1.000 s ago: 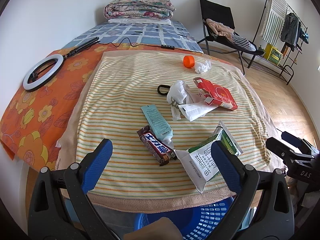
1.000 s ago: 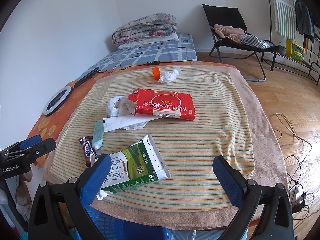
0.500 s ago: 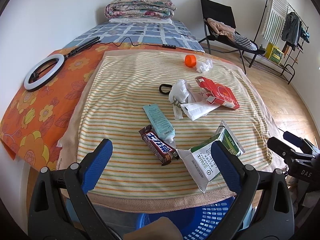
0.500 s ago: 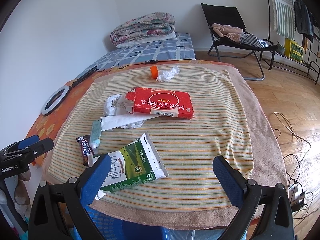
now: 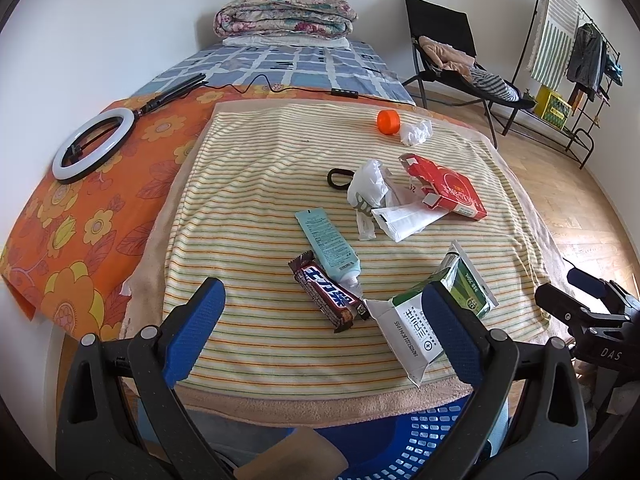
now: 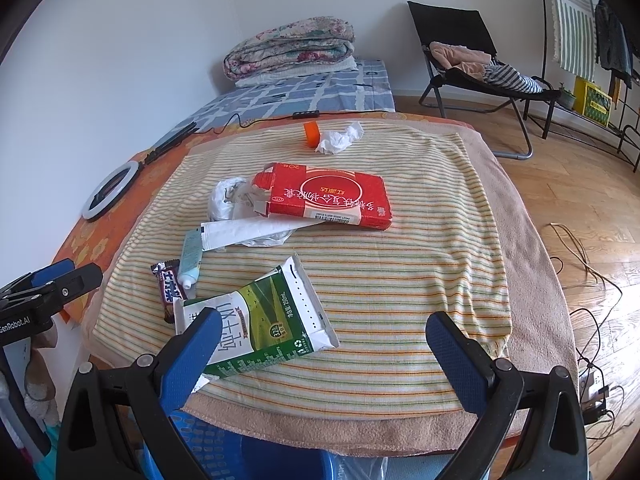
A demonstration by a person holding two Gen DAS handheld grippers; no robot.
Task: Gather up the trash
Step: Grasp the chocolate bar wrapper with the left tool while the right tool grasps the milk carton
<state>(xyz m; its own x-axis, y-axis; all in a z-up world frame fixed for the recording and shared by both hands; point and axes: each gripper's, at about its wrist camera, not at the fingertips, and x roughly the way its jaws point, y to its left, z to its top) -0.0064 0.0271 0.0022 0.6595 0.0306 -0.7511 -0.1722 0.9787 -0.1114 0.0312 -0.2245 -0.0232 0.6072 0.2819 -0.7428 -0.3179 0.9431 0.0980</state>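
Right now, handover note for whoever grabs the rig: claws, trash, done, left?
Left claw: open, empty, hovering at the near table edge.
Right claw: open, empty, same edge.
Trash on the striped cloth: milk carton nearest, chocolate bar wrapper, blue tube, white paper, plastic bag, red box, crumpled tissue, orange cap.
Blue basket sits below the edge.
Done: nothing visibly collected.
Left: all of it.

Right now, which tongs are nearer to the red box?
Right. The right tongs face the red box almost directly; the left tongs sit further left, box ahead-right.
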